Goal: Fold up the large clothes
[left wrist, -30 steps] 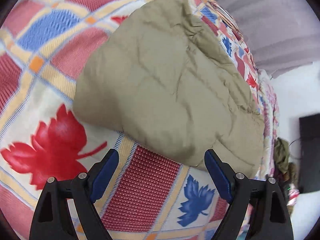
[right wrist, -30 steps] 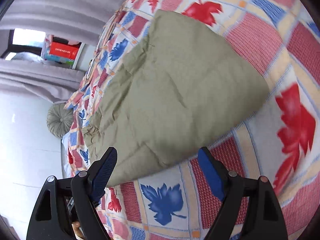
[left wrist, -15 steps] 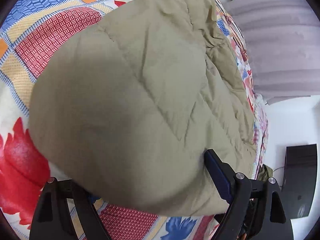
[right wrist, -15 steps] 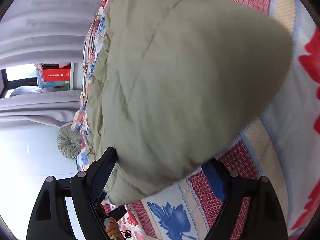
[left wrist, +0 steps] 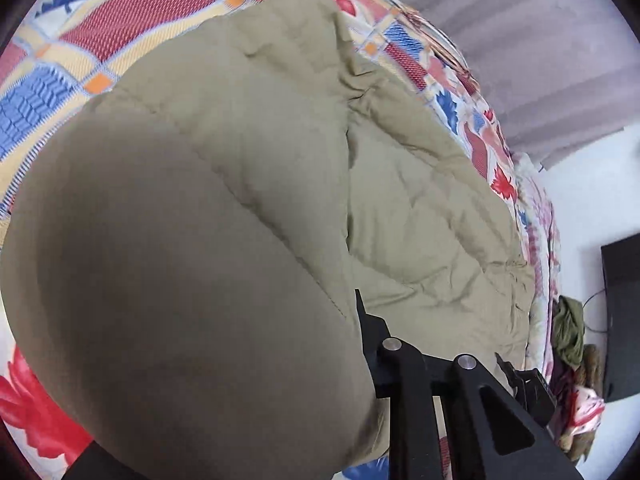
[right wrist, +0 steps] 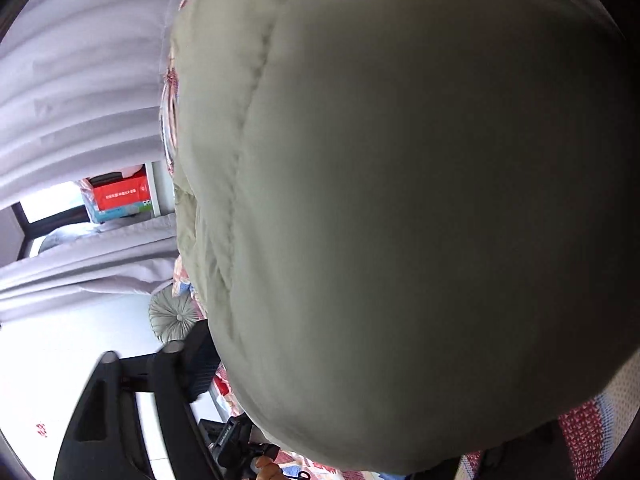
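Compared with a second earlier, when the whole olive quilted garment [left wrist: 248, 208] had been seen lying flat on the patterned bed cover [left wrist: 132, 12] with both pairs of blue-padded jaws spread wide and empty in front of it, the fabric was now bulged up close against both lenses and filled most of each view. In the left wrist view the left gripper [left wrist: 224, 412] was seen only by its right finger at the lower centre-right of the frame, drawn well inward from where it had stood; the other finger was buried under the cloth at the lower left. Its jaws were closing, with a thick fold of the garment between them, and the visible finger was pressed against that fold. In the right wrist view the right gripper [right wrist: 340, 408] was shown by its left finger at the lower left of the frame, its pad touching the garment [right wrist: 400, 200]; the opposite finger was hidden by the padded mass. Its jaws were likewise closing with the garment between them. The garment appeared puffy and stitched in curved seams, wrinkled toward the upper right of the left view, and it lay on the bed cover, whose red and blue leaf checks were visible round its edges. A grey curtain [right wrist: 80, 80] was seen at the left of the right view.
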Demonstrator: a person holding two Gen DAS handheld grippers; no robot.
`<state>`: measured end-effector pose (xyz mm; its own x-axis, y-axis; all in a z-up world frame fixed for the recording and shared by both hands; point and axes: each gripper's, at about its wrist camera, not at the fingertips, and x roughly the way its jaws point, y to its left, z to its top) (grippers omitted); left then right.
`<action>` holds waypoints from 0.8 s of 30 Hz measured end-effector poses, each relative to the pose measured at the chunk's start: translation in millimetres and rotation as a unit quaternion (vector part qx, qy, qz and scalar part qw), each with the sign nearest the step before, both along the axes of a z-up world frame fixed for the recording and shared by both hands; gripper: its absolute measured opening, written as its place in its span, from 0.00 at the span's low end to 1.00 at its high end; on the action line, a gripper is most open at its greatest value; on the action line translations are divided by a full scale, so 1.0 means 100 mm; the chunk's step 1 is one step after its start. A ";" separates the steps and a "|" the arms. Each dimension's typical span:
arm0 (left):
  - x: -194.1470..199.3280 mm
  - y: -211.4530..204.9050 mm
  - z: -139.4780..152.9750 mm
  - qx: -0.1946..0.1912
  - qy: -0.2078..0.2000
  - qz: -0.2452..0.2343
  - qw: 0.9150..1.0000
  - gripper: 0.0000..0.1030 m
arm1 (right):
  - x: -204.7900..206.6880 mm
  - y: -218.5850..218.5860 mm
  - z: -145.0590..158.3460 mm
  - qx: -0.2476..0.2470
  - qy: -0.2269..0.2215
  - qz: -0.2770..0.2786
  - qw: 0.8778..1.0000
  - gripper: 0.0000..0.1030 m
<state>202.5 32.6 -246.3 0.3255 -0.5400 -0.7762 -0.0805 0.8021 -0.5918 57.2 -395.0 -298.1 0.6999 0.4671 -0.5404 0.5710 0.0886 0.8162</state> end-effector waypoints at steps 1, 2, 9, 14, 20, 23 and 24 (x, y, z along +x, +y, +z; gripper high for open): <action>-0.01 0.03 0.04 0.001 -0.004 -0.001 1.000 0.24 | -0.01 0.01 0.01 0.000 0.000 -0.001 1.000 0.42; -0.03 0.03 0.09 0.004 -0.011 -0.004 1.000 0.24 | -0.03 0.02 0.04 -0.002 -0.003 -0.003 1.000 0.33; -0.24 0.18 0.38 0.007 -0.038 -0.033 0.999 0.24 | -0.16 0.12 0.26 -0.010 -0.027 0.019 0.999 0.25; -0.59 0.37 0.47 0.003 -0.035 -0.048 0.998 0.24 | -0.43 0.29 0.42 -0.018 -0.025 0.049 0.998 0.24; -1.15 0.60 0.52 -0.005 -0.018 -0.059 0.998 0.23 | -0.90 0.42 0.47 -0.003 -0.008 0.066 0.998 0.24; -1.45 0.69 0.52 -0.009 -0.004 -0.063 0.998 0.23 | -1.14 0.48 0.48 0.002 0.000 0.079 0.997 0.24; -1.54 0.72 0.52 -0.008 0.001 -0.066 0.998 0.24 | -1.22 0.50 0.48 0.005 0.004 0.084 0.996 0.24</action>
